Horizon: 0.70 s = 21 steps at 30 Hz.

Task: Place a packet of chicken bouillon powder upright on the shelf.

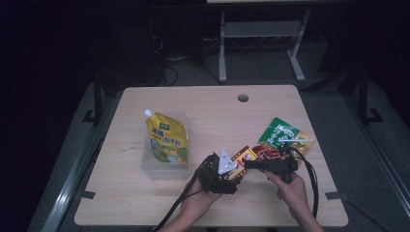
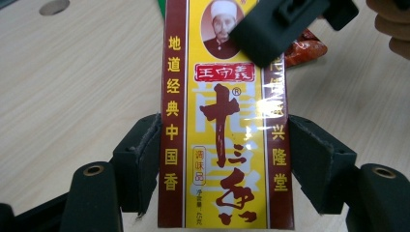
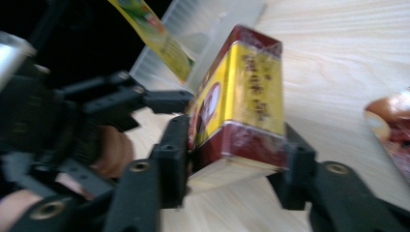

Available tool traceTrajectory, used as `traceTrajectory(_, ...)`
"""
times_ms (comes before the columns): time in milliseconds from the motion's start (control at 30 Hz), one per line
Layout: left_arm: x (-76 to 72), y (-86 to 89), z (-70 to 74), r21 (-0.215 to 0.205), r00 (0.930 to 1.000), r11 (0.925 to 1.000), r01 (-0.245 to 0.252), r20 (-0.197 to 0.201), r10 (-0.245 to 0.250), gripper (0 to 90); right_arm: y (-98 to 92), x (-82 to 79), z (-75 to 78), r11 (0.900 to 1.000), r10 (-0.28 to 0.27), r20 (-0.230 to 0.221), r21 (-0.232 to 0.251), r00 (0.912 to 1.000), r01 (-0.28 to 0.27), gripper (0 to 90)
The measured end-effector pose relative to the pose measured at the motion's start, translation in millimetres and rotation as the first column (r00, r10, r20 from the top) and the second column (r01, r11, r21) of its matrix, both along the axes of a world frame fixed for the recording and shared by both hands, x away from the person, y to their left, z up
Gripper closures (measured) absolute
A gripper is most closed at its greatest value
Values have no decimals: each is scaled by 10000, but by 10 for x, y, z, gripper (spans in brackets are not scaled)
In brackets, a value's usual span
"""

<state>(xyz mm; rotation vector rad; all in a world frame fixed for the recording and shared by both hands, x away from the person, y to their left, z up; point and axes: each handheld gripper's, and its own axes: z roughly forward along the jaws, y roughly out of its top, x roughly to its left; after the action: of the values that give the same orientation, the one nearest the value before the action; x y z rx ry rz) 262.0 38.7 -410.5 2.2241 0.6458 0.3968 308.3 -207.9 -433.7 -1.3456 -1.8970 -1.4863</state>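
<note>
Both claws on one thing: the spice box [image 1: 244,155], a slim yellow-and-maroon carton, held just above the table [image 1: 145,203] near its front middle

Left claw [image 2: 222,159]: jaws pressed on the box's two long maroon sides, low on its length. In the left gripper view the box's long axis runs straight away from me, up the frame. Right claw [image 3: 232,159]: jaws pinching the box across its far end; in the right gripper view I see that maroon end face and the yellow front slanting away toward the left claw [image 3: 96,121]. One of the right claw's black jaws also shows at the top of the left gripper view [image 2: 270,29], over the box's upper end

So the box bridges the two claws, long axis roughly left to right across the table in the high view, left claw [image 1: 220,169] at the near-left end, right claw [image 1: 270,165] at the right end. Neither hand is nearer; both have it

Room around: the clear tray [image 1: 164,169] with the yellow spout pouch [image 1: 167,137] lies just left of the left claw. To the right, a red packet [image 1: 263,151] and a green packet [image 1: 283,133], close behind the right claw. Open table toward the front edge and far middle

The right gripper view is blurred, so whether the box touches the table I cannot tell; I judge it slightly lifted

If one claw lets go, the other carries the box alone by one end, and I expect it to tilt
</note>
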Motion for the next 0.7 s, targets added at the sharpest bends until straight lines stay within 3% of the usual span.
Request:
traceTrajectory(267, -12, 42, -50, -31, 9999, 10000, 69, -128, -70, 312, 44, 2, 54, 9996, 293, 132, -22, 9995, -293, 658)
traceTrajectory(433, -33, 122, -11, -178, 9994, 9996, 217, -271, -221, 301, 71, 6, 135, 9956, 558, 557, -789, 9969, -513, 667)
traceTrajectory(500, -72, 145, 1, -244, 9991, 9993, 300, -281, -307, 294, 78, 19, 175, 9919, 767, 998, -1088, 9920, -657, 667)
traceTrajectory(600, -130, 186, -3, -268, 9983, 9984, 493, -297, -501, 290, 100, 54, 257, 9804, 1253, 1769, -1731, 9762, -945, 667)
traceTrajectory(700, -187, 231, -10, -447, 9975, 9972, 605, -333, -620, 286, 130, 91, 321, 9707, 1515, 2067, -2157, 9666, -1060, 667)
